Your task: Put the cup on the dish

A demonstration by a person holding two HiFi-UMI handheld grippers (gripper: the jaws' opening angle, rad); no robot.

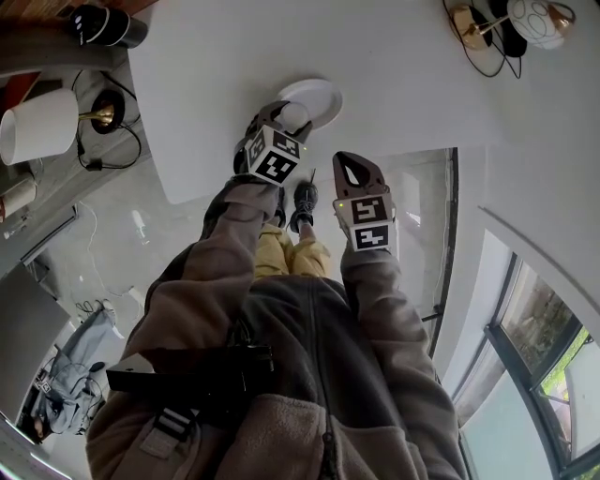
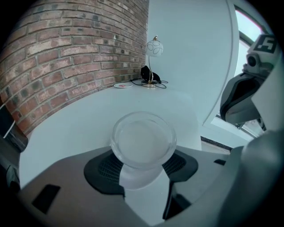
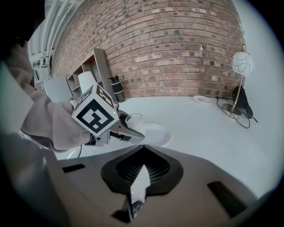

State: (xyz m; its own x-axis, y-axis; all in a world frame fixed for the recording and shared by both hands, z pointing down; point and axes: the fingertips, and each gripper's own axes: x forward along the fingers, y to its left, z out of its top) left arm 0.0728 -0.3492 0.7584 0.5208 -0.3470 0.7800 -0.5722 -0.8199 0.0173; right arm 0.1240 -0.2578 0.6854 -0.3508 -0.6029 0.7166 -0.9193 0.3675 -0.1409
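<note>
A clear glass cup sits between the jaws of my left gripper, which is shut on it. In the head view the left gripper holds the cup at the near-left rim of the white dish on the white table. The right gripper view shows the cup just left of the dish; whether they touch is unclear. My right gripper hovers near the table's front edge, right of the left one, jaws shut and empty.
A globe lamp with black cables stands at the table's far right corner. A small plate lies by the brick wall. A black cylinder and a white lampshade sit left, off the table.
</note>
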